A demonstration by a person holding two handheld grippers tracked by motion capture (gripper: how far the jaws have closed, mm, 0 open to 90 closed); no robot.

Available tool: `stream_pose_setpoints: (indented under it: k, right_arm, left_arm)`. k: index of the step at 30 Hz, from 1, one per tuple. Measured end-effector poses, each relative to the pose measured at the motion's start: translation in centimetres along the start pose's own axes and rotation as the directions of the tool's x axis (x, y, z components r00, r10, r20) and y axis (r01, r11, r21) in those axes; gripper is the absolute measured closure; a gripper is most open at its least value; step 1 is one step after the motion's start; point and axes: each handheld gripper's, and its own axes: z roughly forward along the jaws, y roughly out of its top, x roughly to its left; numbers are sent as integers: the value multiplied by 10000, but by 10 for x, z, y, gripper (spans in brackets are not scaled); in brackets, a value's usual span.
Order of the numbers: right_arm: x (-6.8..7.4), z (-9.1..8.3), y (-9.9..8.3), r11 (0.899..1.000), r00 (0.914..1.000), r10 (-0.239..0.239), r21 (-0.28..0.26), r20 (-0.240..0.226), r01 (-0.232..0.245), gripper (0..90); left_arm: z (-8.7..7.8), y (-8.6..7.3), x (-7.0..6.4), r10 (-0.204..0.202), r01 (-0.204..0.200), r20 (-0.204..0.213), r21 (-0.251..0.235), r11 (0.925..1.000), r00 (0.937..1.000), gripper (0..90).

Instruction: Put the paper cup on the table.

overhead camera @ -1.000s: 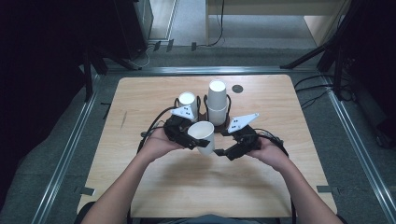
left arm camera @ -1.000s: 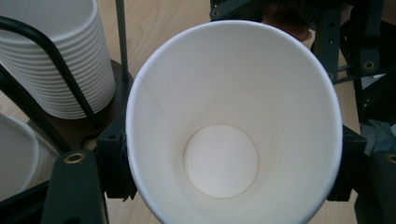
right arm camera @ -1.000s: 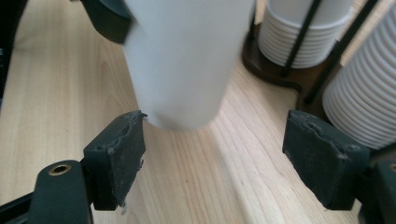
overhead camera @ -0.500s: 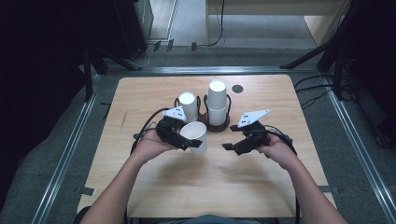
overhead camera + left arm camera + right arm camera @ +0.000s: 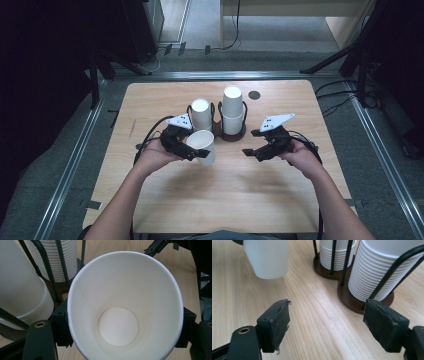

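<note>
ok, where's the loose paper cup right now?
In the high view the paper cup sits clamped in the left hand-held gripper, left of centre over the table, just in front of the cup rack.

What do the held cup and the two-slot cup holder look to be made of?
Cup: likely matte white paper, with a thin side seam and a rolled rim, held by the left hand-held gripper. Holder: thin black rods, probably metal wire, on a dark brown base that could be wood or plastic.

Grey floor [image 5: 280,30] around a wooden table [image 5: 235,195] — dark edges.
</note>
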Motion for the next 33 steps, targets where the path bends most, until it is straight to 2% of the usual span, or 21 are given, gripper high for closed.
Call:
stream_pose_setpoints:
  k: [5, 17, 23, 28, 33]
  right_arm:
    - [-6, -2, -1, 9998, 9999, 77, -168, 64, -76, 214]
    - [-13, 0, 0, 9999, 9997, 49, -99, 254, -46, 214]
    - [-17, 1, 0, 10000, 9994, 75, 7, 331, -75, 214]
    - [-21, 0, -3, 9997, 9991, 239, -52, 358, -238, 214]
    - [-23, -1, -4, 9995, 9987, 309, 16, 403, -310, 214]
  left_arm:
    - [-7, -4, 3, -84, 85, -188, 35, 10000, 9998, 247]
    - [-28, -16, 13, -420, 420, -575, -9, 9991, 9975, 247]
    - [-35, -24, 22, -656, 669, -880, 116, 9977, 9940, 247]
    - [-42, -31, 29, -700, 693, -1052, -105, 9975, 9920, 244]
    - [-45, -39, 38, -985, 991, -1286, -25, 9951, 9868, 245]
